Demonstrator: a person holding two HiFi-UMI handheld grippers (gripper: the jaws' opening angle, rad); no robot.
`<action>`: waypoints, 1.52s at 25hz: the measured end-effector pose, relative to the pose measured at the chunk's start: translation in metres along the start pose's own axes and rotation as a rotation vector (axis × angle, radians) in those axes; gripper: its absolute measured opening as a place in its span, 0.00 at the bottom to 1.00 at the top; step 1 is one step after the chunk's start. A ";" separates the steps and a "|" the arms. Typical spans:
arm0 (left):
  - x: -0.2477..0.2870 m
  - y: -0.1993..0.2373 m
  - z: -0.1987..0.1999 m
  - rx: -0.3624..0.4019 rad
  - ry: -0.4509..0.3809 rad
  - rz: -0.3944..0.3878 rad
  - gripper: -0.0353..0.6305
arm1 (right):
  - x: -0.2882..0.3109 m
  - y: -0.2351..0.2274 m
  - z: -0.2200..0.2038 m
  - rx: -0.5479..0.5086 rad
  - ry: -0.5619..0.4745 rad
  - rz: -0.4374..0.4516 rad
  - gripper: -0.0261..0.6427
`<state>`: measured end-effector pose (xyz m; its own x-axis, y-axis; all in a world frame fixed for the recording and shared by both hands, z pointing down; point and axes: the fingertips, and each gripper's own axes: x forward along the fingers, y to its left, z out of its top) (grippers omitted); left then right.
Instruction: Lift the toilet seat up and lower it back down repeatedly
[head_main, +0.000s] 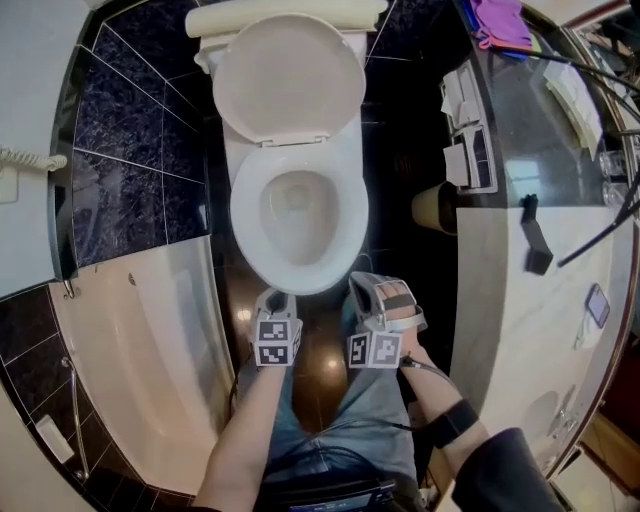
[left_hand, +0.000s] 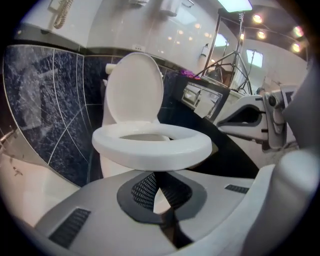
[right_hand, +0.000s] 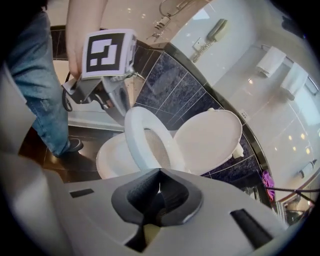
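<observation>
At 6 o'clock in the head view the person's jeans (head_main: 365, 425) hang over a dark, glossy floor (head_main: 320, 362) that mirrors the ceiling lights. Just beyond, the left hand-held gripper (head_main: 276, 304) sits at the front rim of the toilet. Its jaws are drawn together with only a sliver between the pads and nothing in them, and the tips are right under the rim of the toilet seat (right_hand: 134, 135). The right hand-held gripper (head_main: 375, 290) hovers just beside it toward 3 o'clock, near the bowl's edge, its jaws likewise closed on nothing. The seat is partly raised, tilted clear of the bowl (right_hand: 112, 157) at its front and hinged at the back, in the middle of the head view. Behind it, toward 12 o'clock, the lid (head_main: 288, 75) stands upright against the cistern (head_main: 285, 18). Dark veined wall tiles (head_main: 140, 130) flank the toilet. A white bathtub (head_main: 140, 330) fills the 8 o'clock side, and a corded telephone (right_hand: 216, 31) hangs on the pale wall above the tiles. At 3 o'clock a tan bin (head_main: 432, 207) stands against a marble desk (head_main: 500, 330), with two paper holders (head_main: 470, 130) on its dark side panel. A purple cloth (head_main: 497, 20) lies at 1 o'clock.
</observation>
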<state>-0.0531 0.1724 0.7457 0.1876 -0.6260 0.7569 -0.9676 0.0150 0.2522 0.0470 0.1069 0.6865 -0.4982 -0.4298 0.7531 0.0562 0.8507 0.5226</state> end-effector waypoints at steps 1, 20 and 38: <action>0.005 0.000 -0.010 0.007 0.010 -0.004 0.05 | 0.005 0.000 -0.004 0.030 0.004 -0.011 0.06; 0.086 0.016 -0.169 -0.009 0.190 -0.020 0.05 | 0.100 0.032 -0.030 0.313 0.034 -0.032 0.07; -0.046 0.021 0.022 0.119 -0.027 0.021 0.05 | 0.001 -0.055 0.018 0.537 -0.013 -0.106 0.07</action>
<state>-0.0857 0.1845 0.7034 0.1639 -0.6473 0.7444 -0.9848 -0.0636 0.1615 0.0276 0.0652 0.6517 -0.4883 -0.5208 0.7002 -0.4427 0.8393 0.3155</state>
